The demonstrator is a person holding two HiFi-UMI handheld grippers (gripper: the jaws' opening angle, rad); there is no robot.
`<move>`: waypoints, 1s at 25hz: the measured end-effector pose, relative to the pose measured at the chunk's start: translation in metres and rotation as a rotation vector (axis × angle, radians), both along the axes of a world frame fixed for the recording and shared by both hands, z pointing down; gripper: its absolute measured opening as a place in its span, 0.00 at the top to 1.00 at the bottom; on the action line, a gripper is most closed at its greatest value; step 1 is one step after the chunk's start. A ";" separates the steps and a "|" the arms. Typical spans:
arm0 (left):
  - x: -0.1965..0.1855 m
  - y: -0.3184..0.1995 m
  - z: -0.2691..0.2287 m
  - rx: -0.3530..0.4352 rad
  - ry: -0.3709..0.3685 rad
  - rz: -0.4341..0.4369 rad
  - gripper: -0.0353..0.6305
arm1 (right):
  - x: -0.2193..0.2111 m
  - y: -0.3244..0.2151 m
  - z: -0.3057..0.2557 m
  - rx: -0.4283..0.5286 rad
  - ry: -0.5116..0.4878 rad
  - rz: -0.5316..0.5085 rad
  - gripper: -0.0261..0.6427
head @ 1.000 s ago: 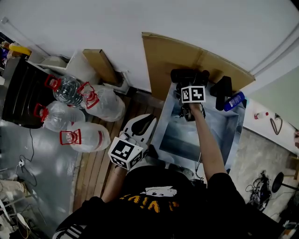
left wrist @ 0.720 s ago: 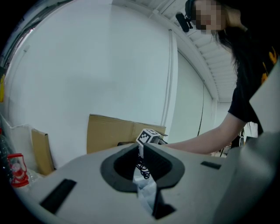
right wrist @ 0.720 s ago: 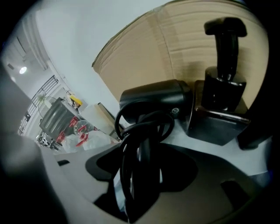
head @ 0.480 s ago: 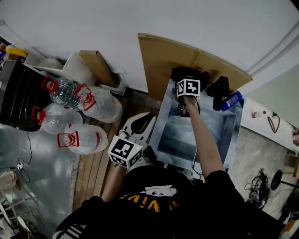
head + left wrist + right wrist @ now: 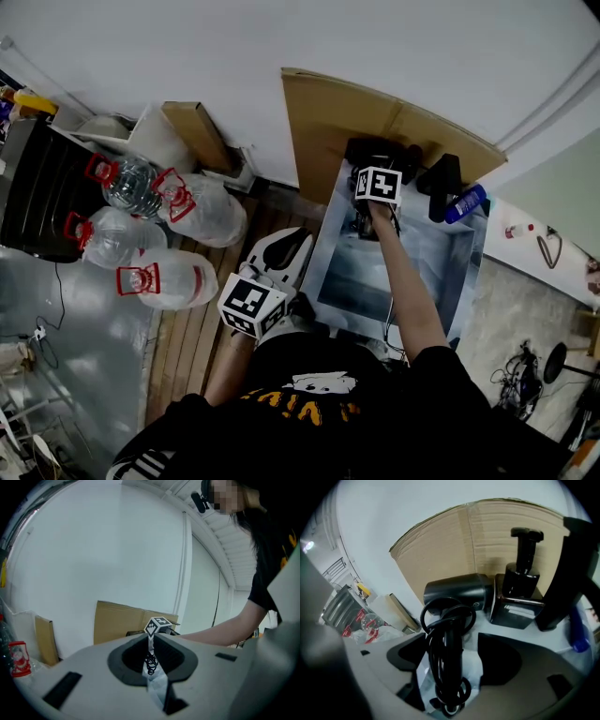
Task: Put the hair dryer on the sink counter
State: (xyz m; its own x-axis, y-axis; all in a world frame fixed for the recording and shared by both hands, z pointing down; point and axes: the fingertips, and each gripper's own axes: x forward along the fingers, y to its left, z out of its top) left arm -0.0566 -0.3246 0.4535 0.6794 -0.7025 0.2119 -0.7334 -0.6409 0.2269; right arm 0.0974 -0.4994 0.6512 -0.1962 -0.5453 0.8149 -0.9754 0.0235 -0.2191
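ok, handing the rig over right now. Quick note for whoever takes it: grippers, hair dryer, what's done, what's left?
Right gripper: open, jaws have just been opening. The hair dryer's cord-wrapped handle lies between them, not pinched.
Left gripper: shut, empty, held near the body, left of the sink.
Hair dryer: lying on the sink counter in front of the cardboard, beside the dark pump bottle.
Done: dryer set down and let go.
Left: draw the right gripper back without snagging the cord.

In the head view the right gripper (image 5: 374, 169) hides the handle of the hair dryer (image 5: 362, 150).
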 end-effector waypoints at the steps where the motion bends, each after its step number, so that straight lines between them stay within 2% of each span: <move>1: 0.000 0.000 0.001 -0.003 0.004 -0.001 0.89 | 0.000 0.002 -0.001 0.001 -0.007 -0.003 0.46; 12: 0.015 0.003 -0.004 0.010 0.031 0.062 0.89 | 0.006 0.037 -0.020 0.070 -0.044 -0.040 0.46; 15: 0.018 0.006 -0.002 0.006 0.037 0.087 0.89 | 0.007 0.050 -0.043 0.144 -0.082 -0.028 0.50; 18: 0.022 0.007 0.002 0.005 0.036 0.118 0.89 | 0.005 0.070 -0.072 0.237 -0.154 -0.033 0.60; 25: 0.041 0.014 0.011 -0.005 0.038 0.200 0.89 | 0.010 0.140 -0.124 0.383 -0.256 -0.047 0.64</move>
